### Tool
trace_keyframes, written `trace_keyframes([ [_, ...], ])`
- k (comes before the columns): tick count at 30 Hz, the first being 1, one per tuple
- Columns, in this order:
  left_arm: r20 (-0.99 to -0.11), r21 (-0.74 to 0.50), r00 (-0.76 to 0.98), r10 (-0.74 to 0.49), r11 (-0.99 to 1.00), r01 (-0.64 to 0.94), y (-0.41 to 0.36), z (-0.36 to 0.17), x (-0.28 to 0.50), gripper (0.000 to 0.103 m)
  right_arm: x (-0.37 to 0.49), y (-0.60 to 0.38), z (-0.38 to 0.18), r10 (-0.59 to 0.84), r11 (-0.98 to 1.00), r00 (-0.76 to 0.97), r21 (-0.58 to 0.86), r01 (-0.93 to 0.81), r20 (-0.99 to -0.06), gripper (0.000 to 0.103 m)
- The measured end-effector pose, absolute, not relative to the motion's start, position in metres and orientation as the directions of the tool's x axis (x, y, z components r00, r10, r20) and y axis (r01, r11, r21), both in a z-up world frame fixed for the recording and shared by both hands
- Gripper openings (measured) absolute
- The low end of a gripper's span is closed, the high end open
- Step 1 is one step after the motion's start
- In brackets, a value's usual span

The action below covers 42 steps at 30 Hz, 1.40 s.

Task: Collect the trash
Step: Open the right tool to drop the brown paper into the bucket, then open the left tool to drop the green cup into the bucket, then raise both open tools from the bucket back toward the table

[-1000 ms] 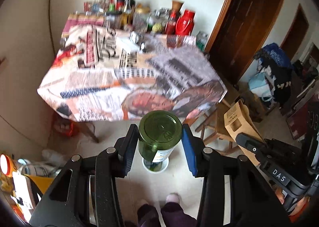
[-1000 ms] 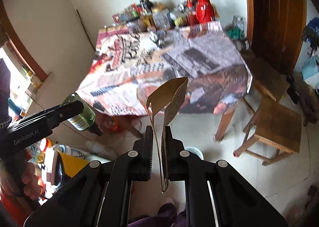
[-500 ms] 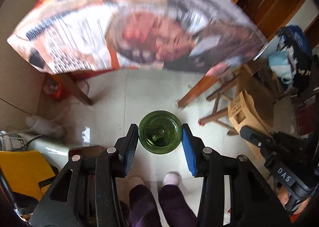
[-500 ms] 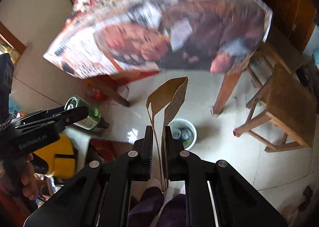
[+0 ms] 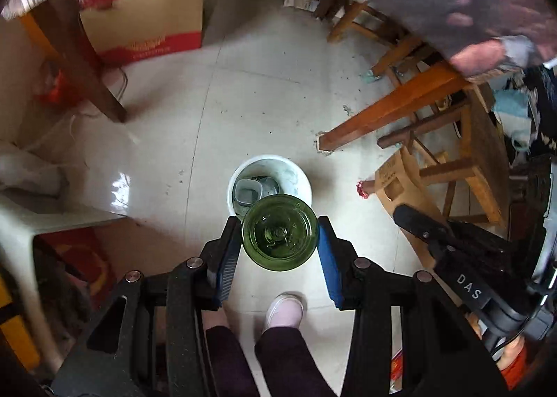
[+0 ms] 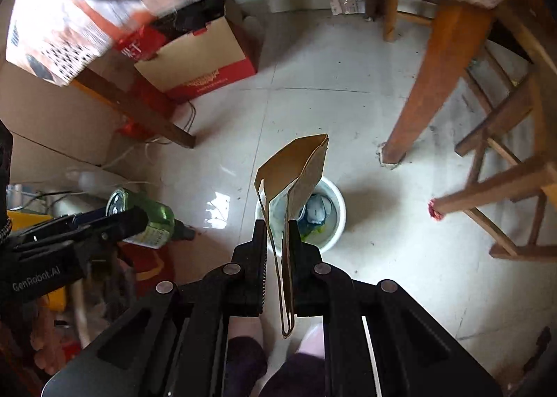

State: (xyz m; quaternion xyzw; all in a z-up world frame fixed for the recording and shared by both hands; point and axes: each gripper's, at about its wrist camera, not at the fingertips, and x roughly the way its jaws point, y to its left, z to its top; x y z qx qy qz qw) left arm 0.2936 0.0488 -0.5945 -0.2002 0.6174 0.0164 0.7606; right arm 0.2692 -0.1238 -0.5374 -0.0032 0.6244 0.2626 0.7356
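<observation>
My left gripper (image 5: 279, 235) is shut on a green glass bottle (image 5: 280, 232), seen base-on, neck pointing down. It hangs just above a white bin (image 5: 299, 177) on the floor that holds a grey plastic tub (image 5: 248, 192). My right gripper (image 6: 278, 240) is shut on a flattened brown paper bag (image 6: 296, 174), which stands up over the same white bin (image 6: 336, 223). In the right wrist view the left gripper (image 6: 115, 219) shows at the left with the green bottle (image 6: 153, 219) and its pale label.
Table legs (image 5: 379, 118) and a wooden stool (image 5: 463, 167) stand to the right of the bin. A red and brown cardboard box (image 5: 149, 24) sits under the table. A person's feet (image 5: 283, 310) are just behind the bin. A yellow object and clutter lie at the left.
Both grippers have dropped from table height to close above the floor and tipped downward. The tabletop has slid out of view; the white bin now lies right under the bottle and the bag.
</observation>
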Motion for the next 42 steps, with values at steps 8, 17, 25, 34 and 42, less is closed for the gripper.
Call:
trace_keyframes([
  [8, -0.944, -0.315, 0.191, -0.268, 0.905, -0.286, 0.054, -0.675, 0.311, 0.043, 0.288, -0.096, -0.598, 0.375, 0.834, -0.008, 0.341, -0.433, -0.927, 0.048],
  [17, -0.936, -0.35, 0.142, -0.323, 0.898, -0.268, 0.038, -0.714, 0.329, 0.043, 0.292, -0.126, -0.608, 0.331, 0.886, 0.014, 0.306, -0.348, -0.943, 0.049],
  [25, -0.946, -0.325, 0.097, -0.311, 0.914, -0.242, 0.023, -0.703, 0.34, 0.057, 0.297, -0.13, -0.586, 0.302, 0.9, 0.017, 0.279, -0.335, -0.953, 0.049],
  [34, -0.959, -0.27, 0.142, -0.246, 0.944, -0.188, 0.032, -0.6, 0.334, 0.058, 0.295, -0.121, -0.502, 0.319, 0.889, 0.061, 0.276, -0.367, -0.946, 0.049],
  [42, -0.949, -0.244, 0.243, -0.199, 0.955, -0.168, 0.053, -0.459, 0.318, 0.058, 0.286, -0.113, -0.381, 0.333, 0.884, 0.144, 0.256, -0.391, -0.932, 0.049],
])
